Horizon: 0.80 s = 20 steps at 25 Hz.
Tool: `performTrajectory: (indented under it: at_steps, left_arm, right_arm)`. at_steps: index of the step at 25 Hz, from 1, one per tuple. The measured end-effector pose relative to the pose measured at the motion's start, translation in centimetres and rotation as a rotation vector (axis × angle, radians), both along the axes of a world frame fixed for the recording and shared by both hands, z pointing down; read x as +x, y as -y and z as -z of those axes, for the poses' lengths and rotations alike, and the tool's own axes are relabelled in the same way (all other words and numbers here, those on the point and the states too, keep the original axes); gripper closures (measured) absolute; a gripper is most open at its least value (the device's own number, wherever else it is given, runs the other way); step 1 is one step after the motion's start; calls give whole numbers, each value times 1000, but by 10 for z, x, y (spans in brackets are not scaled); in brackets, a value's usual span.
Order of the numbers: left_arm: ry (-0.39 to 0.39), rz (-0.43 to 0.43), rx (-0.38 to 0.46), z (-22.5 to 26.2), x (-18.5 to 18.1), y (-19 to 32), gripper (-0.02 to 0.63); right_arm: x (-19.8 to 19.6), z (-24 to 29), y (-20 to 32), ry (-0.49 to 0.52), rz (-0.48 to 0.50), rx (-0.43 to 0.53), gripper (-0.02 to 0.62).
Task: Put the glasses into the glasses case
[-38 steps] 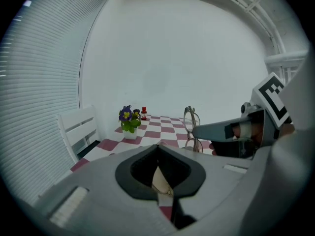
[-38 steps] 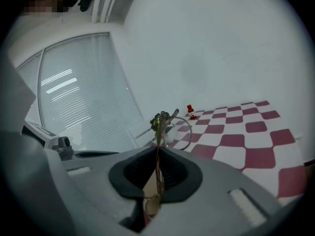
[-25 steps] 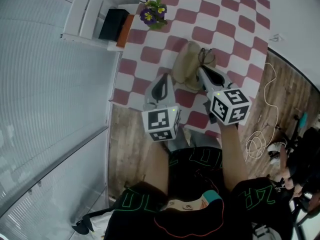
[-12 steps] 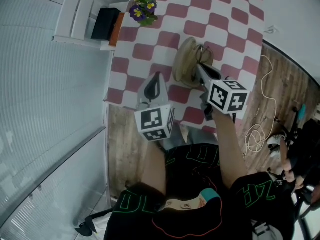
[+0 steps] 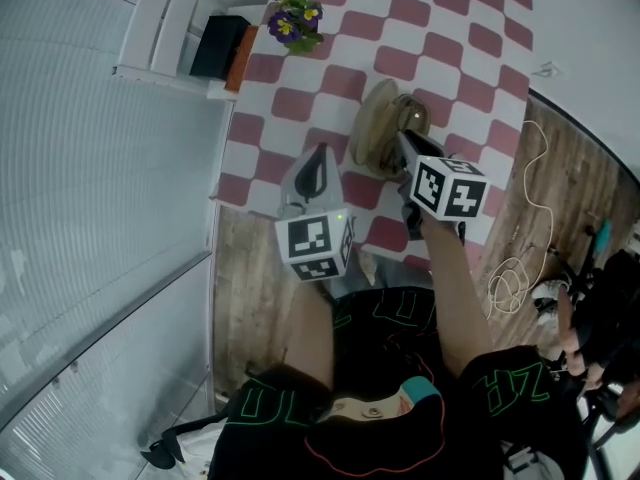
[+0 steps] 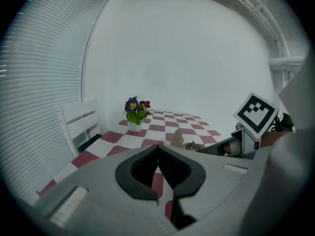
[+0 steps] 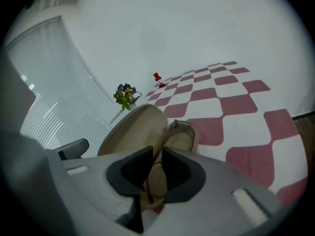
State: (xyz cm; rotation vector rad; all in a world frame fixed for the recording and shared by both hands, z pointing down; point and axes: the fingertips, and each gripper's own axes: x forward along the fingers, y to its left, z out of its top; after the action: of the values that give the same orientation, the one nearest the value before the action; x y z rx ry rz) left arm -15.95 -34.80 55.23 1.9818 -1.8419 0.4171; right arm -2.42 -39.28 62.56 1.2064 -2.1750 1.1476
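Note:
An open beige glasses case (image 5: pixel 372 133) lies on the red-and-white checked table (image 5: pixel 450 28). The thin-framed glasses (image 5: pixel 411 118) rest in its lower half. My right gripper (image 5: pixel 403 140) is low over the case's near end. Its jaws have just been opening and now stand apart, with the glasses (image 7: pixel 178 132) between them and no pad pressing. The case lid (image 7: pixel 132 126) rises to the left in the right gripper view. My left gripper (image 5: pixel 314 160) hovers at the table's near edge, left of the case, shut (image 6: pixel 157 149) and holding nothing.
A potted purple flower (image 5: pixel 297 23) stands at the table's far left corner. Beside the table is a white chair (image 5: pixel 172 23) with a black object (image 5: pixel 220 46) on it. A white cable (image 5: pixel 515 278) lies coiled on the wooden floor at the right. A small red figure (image 7: pixel 157 77) stands far back.
My right gripper has sunk toward the case and rolled a little, and its jaws have spread off the glasses, which now rest in the case. The left gripper has kept still.

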Motion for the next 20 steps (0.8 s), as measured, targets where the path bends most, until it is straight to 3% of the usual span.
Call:
performTrajectory:
  at_steps: [9, 15, 20]
  left_arm:
    - [13, -14, 34, 15, 9, 9, 595]
    - [21, -20, 93, 41, 14, 18, 595]
    - [25, -26, 144, 63, 20, 26, 595]
  right_arm:
    - [-2, 16, 9, -59, 46, 78, 488]
    - [-9, 55, 21, -21, 111, 230, 490]
    - [-3, 97, 32, -15, 121, 390, 552]
